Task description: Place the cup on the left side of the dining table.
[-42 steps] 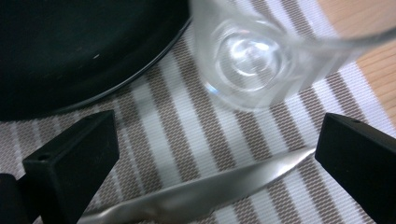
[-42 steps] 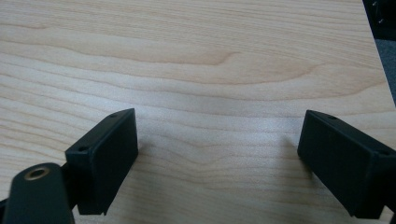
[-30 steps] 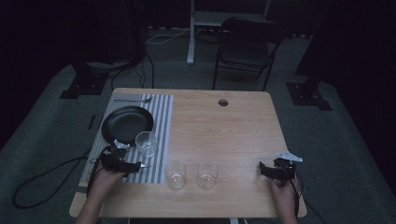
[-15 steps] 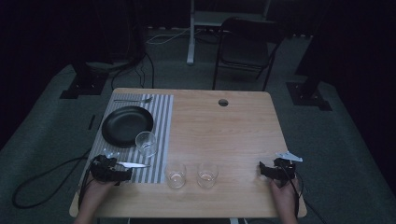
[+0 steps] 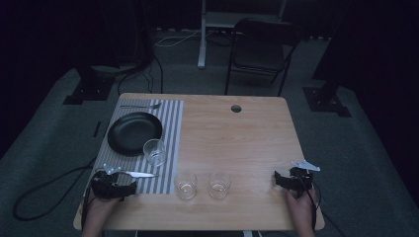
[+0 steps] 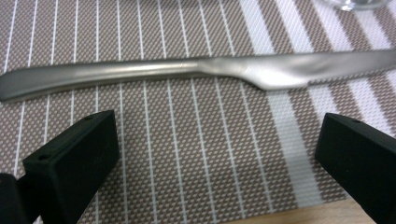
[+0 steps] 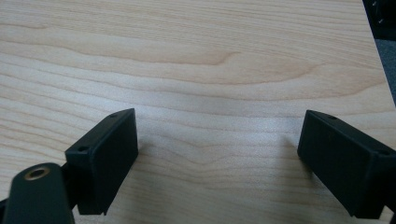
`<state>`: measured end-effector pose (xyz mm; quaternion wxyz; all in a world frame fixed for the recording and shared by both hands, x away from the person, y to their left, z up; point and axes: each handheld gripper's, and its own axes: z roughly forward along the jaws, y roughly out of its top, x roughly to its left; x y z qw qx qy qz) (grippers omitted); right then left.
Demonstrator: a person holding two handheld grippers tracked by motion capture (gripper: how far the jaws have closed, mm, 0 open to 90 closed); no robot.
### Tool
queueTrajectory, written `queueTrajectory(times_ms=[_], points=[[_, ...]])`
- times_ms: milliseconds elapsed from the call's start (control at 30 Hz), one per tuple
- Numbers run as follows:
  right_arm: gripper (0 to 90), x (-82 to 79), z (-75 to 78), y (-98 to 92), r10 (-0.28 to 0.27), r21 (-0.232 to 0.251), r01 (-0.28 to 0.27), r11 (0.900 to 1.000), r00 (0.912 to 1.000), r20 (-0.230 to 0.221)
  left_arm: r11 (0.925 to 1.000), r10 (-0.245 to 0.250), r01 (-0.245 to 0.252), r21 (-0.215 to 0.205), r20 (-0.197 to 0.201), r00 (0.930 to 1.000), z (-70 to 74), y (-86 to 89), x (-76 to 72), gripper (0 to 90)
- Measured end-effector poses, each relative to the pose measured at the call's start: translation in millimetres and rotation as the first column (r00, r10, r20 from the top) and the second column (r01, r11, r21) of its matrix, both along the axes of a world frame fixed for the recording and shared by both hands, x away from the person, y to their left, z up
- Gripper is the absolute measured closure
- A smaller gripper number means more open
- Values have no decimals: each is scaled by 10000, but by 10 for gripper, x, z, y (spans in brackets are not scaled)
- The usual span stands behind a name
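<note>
A steel knife (image 5: 140,174) (image 6: 201,72) lies flat on the striped placemat (image 5: 170,128), crosswise just beyond my left gripper (image 5: 129,188) (image 6: 217,161). That gripper is open with nothing between its jaws, near the mat's front edge. A black plate (image 5: 134,132) rests on the mat, with a clear glass (image 5: 154,151) at its front right. Two more glasses (image 5: 186,184) (image 5: 219,183) stand on the bare wood near the front. My right gripper (image 5: 277,178) (image 7: 217,161) rests open over bare table (image 7: 196,70) at the front right.
A fork (image 5: 141,105) lies at the far edge of the mat. The wooden table (image 5: 237,143) has a round hole (image 5: 236,108) near its far edge. A folding chair (image 5: 262,47) stands beyond the table. Cables trail from both grippers.
My left gripper has drawn back toward the front left, leaving the knife lying on the mat. The right gripper has stayed in place.
</note>
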<state>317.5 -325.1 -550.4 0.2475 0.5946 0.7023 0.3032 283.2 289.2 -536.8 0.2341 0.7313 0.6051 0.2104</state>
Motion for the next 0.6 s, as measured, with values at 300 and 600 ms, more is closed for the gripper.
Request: queueTrajectory(times_ms=[300,600], points=[[118,0,0,0,1,0,-1,10000,10000,2,9997,107,-95,-223,518,9986,-46,14,-82,2],[118,0,0,0,1,-1,-1,10000,10000,2,9993,192,-155,-336,1132,9934,-97,18,-140,3]])
